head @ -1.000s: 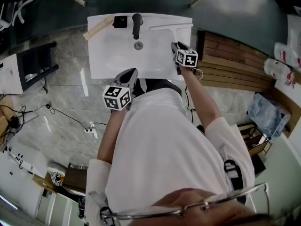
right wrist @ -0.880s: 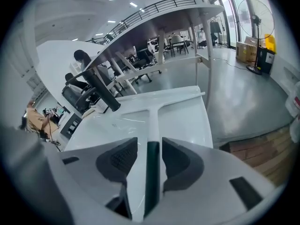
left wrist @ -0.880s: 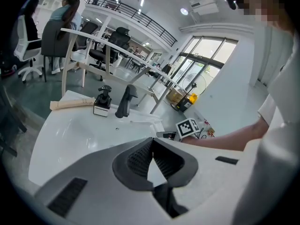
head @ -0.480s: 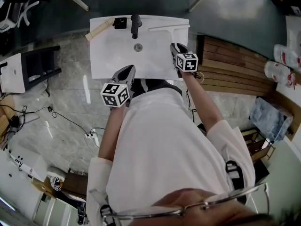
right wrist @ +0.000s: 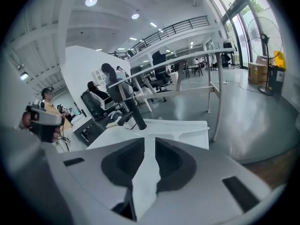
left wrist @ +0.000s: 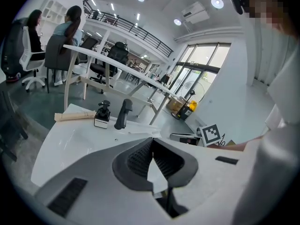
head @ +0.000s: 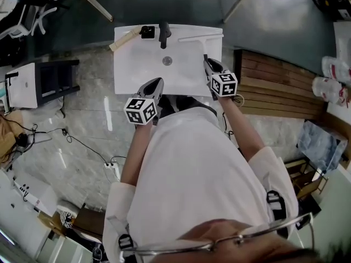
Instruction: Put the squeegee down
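The white squeegee [head: 200, 37] lies flat on the far right part of the white sink [head: 131, 75], its handle pointing toward me. It also shows as a pale T shape [right wrist: 190, 127] ahead of the right jaws. My right gripper [head: 208, 62] hovers above the sink's right side, short of the squeegee and apart from it. Its jaws are closing with a narrow gap and nothing between them [right wrist: 150, 142]. My left gripper [head: 158, 83] hangs over the sink's near edge, shut and empty [left wrist: 153, 142].
A black faucet [head: 163, 33], a soap dispenser [head: 146, 32] and a beige wooden piece [head: 125, 39] stand along the sink's far edge. A wooden slatted platform [head: 274, 86] lies right of the sink, a black shelf unit [head: 49, 78] left, with cables on the floor.
My right gripper has lifted and drawn back from the squeegee, and its jaws have narrowed. The squeegee stays lying on the sink. The left gripper has barely moved.
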`<state>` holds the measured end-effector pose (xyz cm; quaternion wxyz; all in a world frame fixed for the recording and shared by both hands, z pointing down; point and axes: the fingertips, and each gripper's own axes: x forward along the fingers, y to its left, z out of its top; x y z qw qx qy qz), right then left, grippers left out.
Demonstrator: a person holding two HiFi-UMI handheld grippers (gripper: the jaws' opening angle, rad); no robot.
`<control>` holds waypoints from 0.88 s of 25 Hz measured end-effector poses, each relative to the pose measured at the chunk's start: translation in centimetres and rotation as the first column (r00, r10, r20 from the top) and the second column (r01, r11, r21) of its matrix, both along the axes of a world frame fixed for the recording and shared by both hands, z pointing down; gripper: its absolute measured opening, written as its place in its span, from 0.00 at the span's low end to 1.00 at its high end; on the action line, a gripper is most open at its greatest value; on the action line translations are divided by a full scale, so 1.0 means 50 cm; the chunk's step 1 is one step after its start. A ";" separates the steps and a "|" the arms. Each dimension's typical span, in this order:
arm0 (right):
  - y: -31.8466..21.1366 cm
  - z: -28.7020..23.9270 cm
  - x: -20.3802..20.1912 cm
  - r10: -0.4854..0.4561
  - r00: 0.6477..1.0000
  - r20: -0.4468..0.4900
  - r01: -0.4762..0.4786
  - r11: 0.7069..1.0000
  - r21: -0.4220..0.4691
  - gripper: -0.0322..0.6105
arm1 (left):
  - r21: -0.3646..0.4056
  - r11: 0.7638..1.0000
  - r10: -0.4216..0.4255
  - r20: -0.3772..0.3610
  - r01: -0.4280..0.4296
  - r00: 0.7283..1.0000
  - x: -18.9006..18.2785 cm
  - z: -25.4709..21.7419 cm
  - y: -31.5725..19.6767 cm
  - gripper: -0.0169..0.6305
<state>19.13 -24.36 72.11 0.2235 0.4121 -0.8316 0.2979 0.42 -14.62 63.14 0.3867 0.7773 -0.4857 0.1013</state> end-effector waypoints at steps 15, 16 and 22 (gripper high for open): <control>0.070 -0.161 -0.065 0.032 0.999 0.025 -0.034 0.994 0.105 0.08 | 0.115 0.989 0.089 0.006 -0.089 0.996 -0.060 -0.073 -0.014 0.03; 0.074 -0.172 -0.066 0.040 0.999 0.024 -0.043 0.992 0.115 0.07 | 0.124 0.987 0.098 0.004 -0.098 0.995 -0.064 -0.079 -0.017 0.03; 0.116 -0.234 -0.079 0.104 0.994 0.031 -0.108 0.981 0.163 0.07 | 0.177 0.971 0.165 -0.005 -0.161 0.986 -0.091 -0.115 -0.011 0.03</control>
